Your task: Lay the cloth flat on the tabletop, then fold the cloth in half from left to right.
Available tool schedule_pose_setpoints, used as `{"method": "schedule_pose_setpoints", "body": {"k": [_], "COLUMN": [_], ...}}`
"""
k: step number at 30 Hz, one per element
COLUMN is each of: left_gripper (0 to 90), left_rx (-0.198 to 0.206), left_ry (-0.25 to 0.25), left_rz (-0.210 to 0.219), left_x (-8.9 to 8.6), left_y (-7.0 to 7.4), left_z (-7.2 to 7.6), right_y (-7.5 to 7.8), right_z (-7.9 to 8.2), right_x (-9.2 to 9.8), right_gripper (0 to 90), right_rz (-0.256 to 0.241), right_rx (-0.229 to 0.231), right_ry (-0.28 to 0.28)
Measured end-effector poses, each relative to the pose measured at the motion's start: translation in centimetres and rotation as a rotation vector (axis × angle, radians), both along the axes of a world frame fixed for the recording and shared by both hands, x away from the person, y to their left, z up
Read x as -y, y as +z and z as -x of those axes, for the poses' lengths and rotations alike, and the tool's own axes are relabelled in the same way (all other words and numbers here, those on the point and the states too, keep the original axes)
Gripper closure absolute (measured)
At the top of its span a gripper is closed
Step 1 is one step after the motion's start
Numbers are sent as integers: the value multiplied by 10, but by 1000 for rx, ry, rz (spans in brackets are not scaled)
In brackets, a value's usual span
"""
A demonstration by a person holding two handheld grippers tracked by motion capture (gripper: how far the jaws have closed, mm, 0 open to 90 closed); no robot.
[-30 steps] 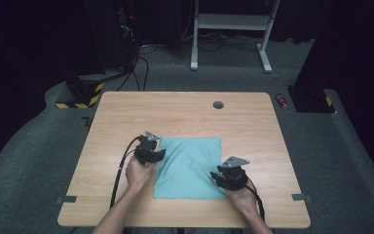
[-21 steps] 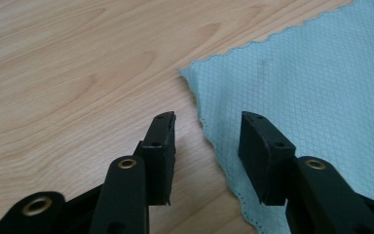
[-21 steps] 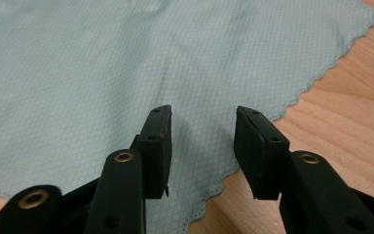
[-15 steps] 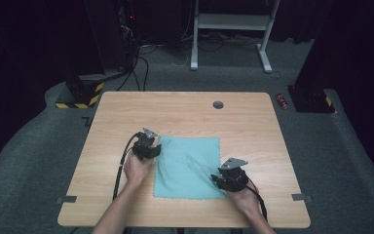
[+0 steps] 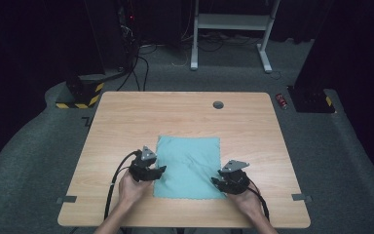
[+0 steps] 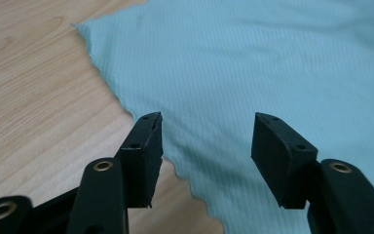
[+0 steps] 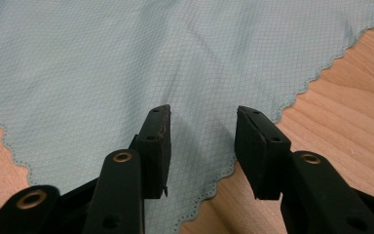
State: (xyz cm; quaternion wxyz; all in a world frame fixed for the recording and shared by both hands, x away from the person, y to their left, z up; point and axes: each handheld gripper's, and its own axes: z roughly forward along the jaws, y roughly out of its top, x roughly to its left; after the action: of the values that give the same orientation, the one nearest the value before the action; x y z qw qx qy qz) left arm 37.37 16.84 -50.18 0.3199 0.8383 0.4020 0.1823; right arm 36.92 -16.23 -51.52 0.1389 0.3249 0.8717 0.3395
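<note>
Cloth count: one square light-teal microfibre cloth w/ scalloped hem point(image 5: 189, 166), lying flat w/ a few soft creases, toward the desk's near edge, roughly centred btwn its left & right edges. Grippers: two, black, hand-held. Left gripper point(image 5: 157, 170) sits at the cloth's left edge near its near-left corner, jaws apart, straddling the hem w/ nothing clamped point(image 6: 207, 141). Right gripper point(image 5: 217, 178) sits at the cloth's near-right corner, jaws also apart over the fabric point(image 7: 202, 136). One light wooden desk w/ rounded corners point(image 5: 126, 117), one round grommet point(image 5: 218, 105) near its far edge. Grey carpet point(image 5: 34, 146) around it; dark room, white frame legs point(image 5: 231, 22) beyond.
</note>
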Motion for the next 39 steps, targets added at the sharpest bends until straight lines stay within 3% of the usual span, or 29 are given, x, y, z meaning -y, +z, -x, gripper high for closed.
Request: {"method": "schedule_pose_setpoints", "body": {"k": [4, 8, 12, 15, 17, 22, 24, 27, 33, 34, 36, 39], "left_gripper": [457, 464, 466, 447, 431, 431, 436, 438, 437, 430, 427, 426], "left_rx": [-20, -27, -62, -78, -90, -88, -89, -87, -93, -71, -78, -84], "left_ry": [-17, -9, 6, 3, 11, 54, 63, 92, 140, 165, 178, 193], "left_rz": [-47, -36, -4, -18, 2, 137, 168, 195, 217, 242, 252, 223], "left_x": [2, -4, -9, -14, -17, -29, -31, -34, -33, -34, -35, -34], "left_y": [-7, -9, -9, -8, -8, 0, 3, 4, 3, 2, 1, 0], "left_z": [6, 8, 9, 10, 11, 3, -2, -12, -30, -35, -38, -46], "right_y": [0, 0, 1, 5, 7, 7, 7, 8, 4, 4, 4, 3], "right_z": [-1, 0, -1, 1, 3, 8, 10, 12, 8, 8, 9, 10], "right_x": [4, 3, 2, -2, -7, -28, -38, -57, -66, -69, -71, -75], "right_gripper": [569, 569, 553, 539, 525, 530, 528, 518, 519, 509, 505, 500], "right_rz": [-1, 2, -8, -41, -72, -114, -134, -133, -139, -138, -135, -135], "right_rx": [-3, -2, -13, 2, 16, 42, 38, 28, 10, 15, 17, 25], "right_ry": [-6, -11, -28, -41, -32, 18, 36, 63, 54, 58, 59, 67]}}
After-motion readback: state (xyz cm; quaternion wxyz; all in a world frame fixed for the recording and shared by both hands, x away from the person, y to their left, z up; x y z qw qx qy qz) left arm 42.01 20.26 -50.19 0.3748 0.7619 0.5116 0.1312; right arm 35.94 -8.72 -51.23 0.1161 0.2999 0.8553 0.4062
